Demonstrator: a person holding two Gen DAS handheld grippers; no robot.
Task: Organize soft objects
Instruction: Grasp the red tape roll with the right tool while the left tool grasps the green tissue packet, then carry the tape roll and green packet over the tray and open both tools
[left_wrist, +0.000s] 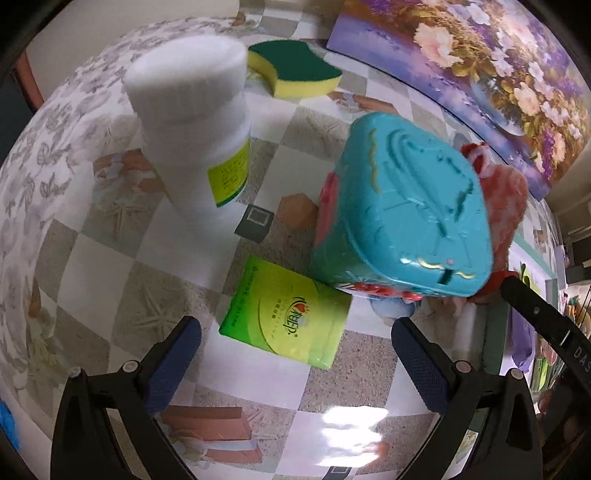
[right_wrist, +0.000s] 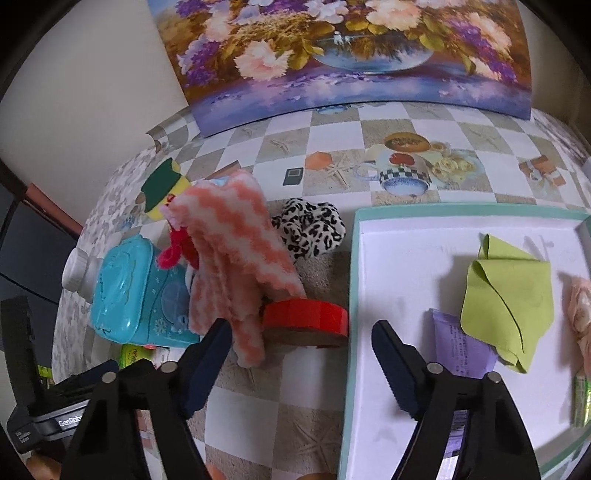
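In the left wrist view my left gripper (left_wrist: 295, 332) is open and empty, just above a green tissue pack (left_wrist: 286, 323) that lies flat on the table. A yellow-green sponge (left_wrist: 295, 68) lies at the far side. In the right wrist view my right gripper (right_wrist: 301, 336) is open and empty, over the left rim of a white box with a teal edge (right_wrist: 352, 277). The box holds a green cloth (right_wrist: 508, 291), a purple packet (right_wrist: 461, 347) and a peach item (right_wrist: 580, 314). A pink-and-white fluffy cloth (right_wrist: 232, 266) and a leopard-print scrunchie (right_wrist: 310, 229) lie left of the box.
A teal plastic toy case (left_wrist: 402, 214) stands right of the tissue pack. A white bottle (left_wrist: 195, 122) stands to the left. A red tape roll (right_wrist: 306, 321) lies by the box. A flower painting (right_wrist: 351, 55) leans at the back edge of the checkered table.
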